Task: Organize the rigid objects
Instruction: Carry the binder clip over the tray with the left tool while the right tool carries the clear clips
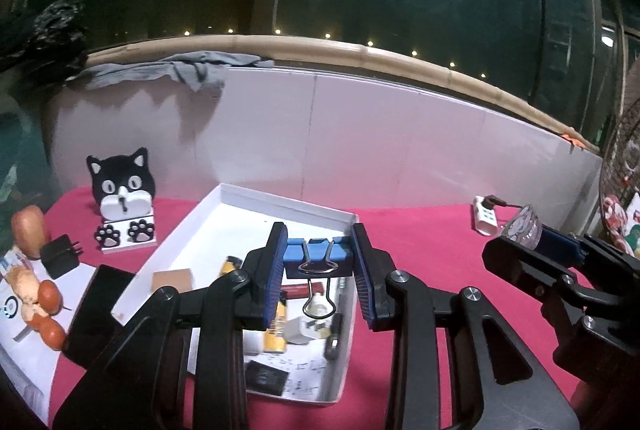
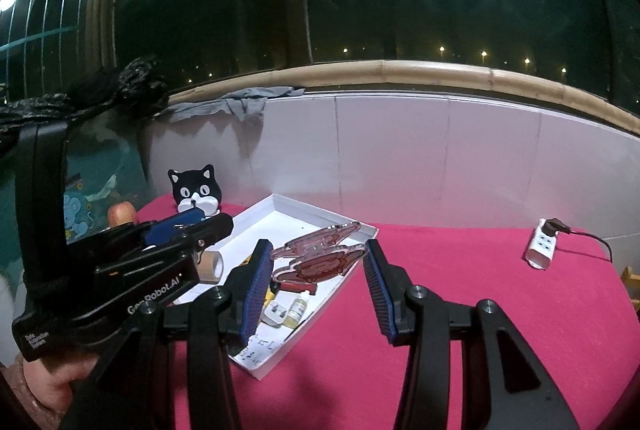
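Binder clip (image 1: 317, 255) | clamped in left gripper (image 1: 319, 272) above white tray (image 1: 256, 197) | acrylic charm (image 2: 320, 258) pinched in right gripper (image 2: 316, 286) over tray | each to be lowered into bare tray space before release

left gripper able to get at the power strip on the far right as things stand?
Probably not: left gripper is shut on the blue binder clip, and the right gripper sits between it and the power strip.

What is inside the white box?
The white box holds a yellow lighter, a little bottle, a brown card and a pen. Grippers hide the rest.
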`<state>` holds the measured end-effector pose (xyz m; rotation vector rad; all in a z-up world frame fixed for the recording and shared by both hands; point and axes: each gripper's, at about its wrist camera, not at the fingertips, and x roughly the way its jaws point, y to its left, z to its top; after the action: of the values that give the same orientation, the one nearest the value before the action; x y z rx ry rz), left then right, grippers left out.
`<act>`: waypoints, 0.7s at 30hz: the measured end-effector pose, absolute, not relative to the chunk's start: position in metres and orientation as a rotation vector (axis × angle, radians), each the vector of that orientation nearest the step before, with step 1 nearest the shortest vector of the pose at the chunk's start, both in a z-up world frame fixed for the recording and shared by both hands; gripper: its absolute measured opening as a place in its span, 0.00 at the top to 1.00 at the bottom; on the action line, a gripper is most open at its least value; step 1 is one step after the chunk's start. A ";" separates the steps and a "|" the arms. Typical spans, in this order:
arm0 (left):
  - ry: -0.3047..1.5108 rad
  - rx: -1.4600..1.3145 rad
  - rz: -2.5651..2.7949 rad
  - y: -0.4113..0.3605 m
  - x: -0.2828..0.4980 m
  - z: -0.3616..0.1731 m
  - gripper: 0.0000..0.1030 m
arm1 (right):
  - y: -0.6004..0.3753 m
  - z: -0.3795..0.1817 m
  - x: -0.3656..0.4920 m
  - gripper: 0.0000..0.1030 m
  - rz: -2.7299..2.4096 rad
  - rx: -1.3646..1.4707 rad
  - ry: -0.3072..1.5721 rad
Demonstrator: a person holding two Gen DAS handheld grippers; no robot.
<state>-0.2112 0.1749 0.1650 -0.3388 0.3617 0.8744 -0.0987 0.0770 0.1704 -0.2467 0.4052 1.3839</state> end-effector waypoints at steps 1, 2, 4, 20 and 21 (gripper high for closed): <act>0.360 -0.338 0.882 0.176 -0.214 0.165 0.70 | 0.079 0.170 -0.100 0.55 1.387 -0.247 0.408; 0.359 -0.337 0.891 0.178 -0.218 0.165 0.70 | 0.081 0.170 -0.101 0.55 1.389 -0.248 0.410; 0.357 -0.338 0.902 0.181 -0.223 0.165 0.70 | 0.086 0.169 -0.104 0.55 1.397 -0.250 0.417; 0.377 -0.345 1.035 0.239 -0.264 0.158 0.70 | 0.137 0.169 -0.120 0.55 1.433 -0.255 0.450; 0.378 -0.351 1.041 0.245 -0.266 0.158 0.70 | 0.140 0.168 -0.119 0.55 1.431 -0.253 0.457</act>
<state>-0.2660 0.2449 0.1577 -0.3510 0.3785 1.0415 -0.1191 0.1398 0.1685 -0.2529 0.4571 1.4307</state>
